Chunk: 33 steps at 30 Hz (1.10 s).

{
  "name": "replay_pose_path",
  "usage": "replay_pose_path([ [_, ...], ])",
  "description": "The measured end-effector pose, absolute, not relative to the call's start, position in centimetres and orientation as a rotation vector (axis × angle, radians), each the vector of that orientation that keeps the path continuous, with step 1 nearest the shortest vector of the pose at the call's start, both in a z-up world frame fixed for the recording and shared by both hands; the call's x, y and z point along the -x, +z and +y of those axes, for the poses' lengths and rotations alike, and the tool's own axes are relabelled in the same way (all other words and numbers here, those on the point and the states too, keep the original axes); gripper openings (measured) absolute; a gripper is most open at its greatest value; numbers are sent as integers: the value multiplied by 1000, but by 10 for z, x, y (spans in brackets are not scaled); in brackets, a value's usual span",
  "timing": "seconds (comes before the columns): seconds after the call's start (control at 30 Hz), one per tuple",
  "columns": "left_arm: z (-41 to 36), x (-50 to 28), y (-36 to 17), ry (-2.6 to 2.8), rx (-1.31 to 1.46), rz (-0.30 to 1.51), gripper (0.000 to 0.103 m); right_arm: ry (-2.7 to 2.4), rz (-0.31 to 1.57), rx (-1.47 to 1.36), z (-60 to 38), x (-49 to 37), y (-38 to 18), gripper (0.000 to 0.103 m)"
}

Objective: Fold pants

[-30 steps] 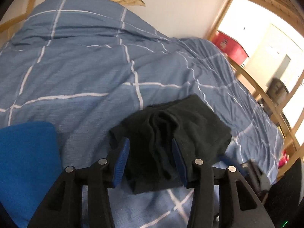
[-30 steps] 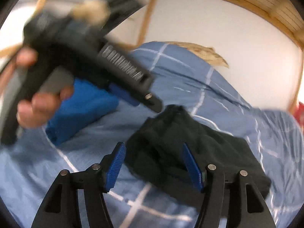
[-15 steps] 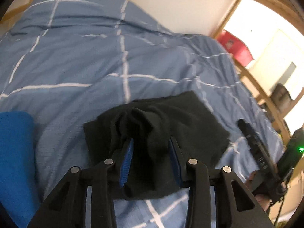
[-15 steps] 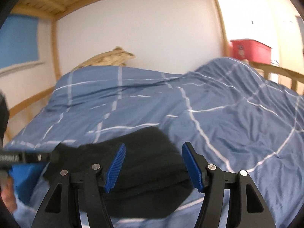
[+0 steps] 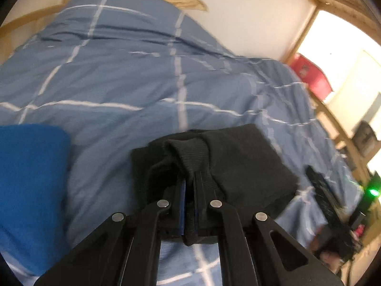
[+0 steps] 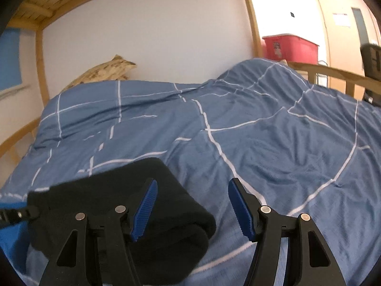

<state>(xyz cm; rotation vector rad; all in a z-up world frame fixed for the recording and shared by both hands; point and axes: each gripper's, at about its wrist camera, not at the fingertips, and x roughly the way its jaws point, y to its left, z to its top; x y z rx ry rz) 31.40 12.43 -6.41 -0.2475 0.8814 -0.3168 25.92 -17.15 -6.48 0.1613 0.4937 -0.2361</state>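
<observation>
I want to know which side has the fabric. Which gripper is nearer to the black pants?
Left. The left gripper is shut on a bunched fold of the black pants. The right gripper stands open at their edge, one finger over the fabric, gripping nothing.

White wall [image 6: 154, 35], wooden bed frame [image 6: 250, 19], blue checked duvet [image 6: 262, 131]

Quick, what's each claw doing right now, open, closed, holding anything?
Left claw: just closed, pinching a fold of the black pants.
Right claw: open, holding nothing, beside the pants on the blue duvet.
</observation>
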Motion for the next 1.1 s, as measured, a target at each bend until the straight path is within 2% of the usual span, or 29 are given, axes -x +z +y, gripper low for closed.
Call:
replay_pose_path([
  [0.07, 129, -317, -80, -286, 264, 920, 7, -265, 519, -114, -163, -251, -66, 67],
  [0.23, 119, -308, -88, -234, 226, 918, 7, -247, 618, -73, -158, -234, -81, 66],
  [0.47, 98, -308, -82, -160, 96, 905, 8, -158, 720, -247, -194, -246, -101, 67],
  [0.57, 100, -309, -84, -160, 96, 912, 8, -149, 757, -179, -190, -250, -105, 66],
  [0.7, 109, -310, -85, -168, 147, 937, 8, -109, 688, -111, -179, -253, -101, 66],
  [0.8, 105, -310, -85, -147, 108, 938, 8, -127, 793, -81, -181, -278, -114, 65],
  [0.87, 96, -305, -82, -133, 44, 923, 8, -134, 833, -101, -190, -285, -121, 62],
  [0.97, 95, -303, -82, -132, 43, 921, 8, -136, 746, -151, -203, -277, -116, 59],
  [1.0, 99, -305, -82, -130, 60, 932, 8, -135, 715, -142, -201, -275, -112, 49],
  [1.03, 104, -307, -84, -129, 81, 941, 8, -131, 704, -120, -198, -274, -110, 34],
  [1.1, 111, -308, -88, -114, 99, 952, 8, -158, 730, -42, -186, -275, -109, 29],
])
